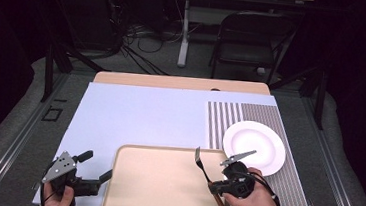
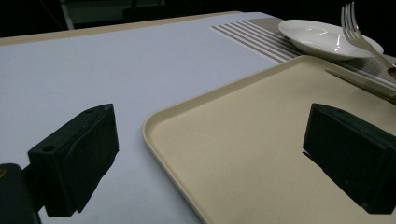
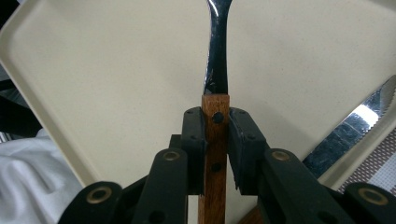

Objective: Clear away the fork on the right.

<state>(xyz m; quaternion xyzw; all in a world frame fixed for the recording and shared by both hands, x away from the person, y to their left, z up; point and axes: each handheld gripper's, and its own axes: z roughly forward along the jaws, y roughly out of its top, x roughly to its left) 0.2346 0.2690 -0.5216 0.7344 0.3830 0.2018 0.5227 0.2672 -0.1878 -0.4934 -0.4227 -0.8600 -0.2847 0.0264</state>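
Right fingers [image 3: 217,149] clench the fork [image 3: 217,70] by its wooden handle, above the tray [image 1: 163,191]; left fingers [image 2: 210,154] are released. Held upright by so little handle, it could pivot and drop.

Cream tray [image 1: 163,191] near, pale lavender-blue table cover [image 1: 140,114], white plate [image 1: 254,147] at right on a brown-and-white striped placemat [image 1: 230,117], silver fork [image 3: 217,46] with brown wooden handle, black grippers, light wood table edge [image 1: 182,83] far

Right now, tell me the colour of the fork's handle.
Reddish-brown wood with dark rivets; the fork shows it best in the right gripper view.
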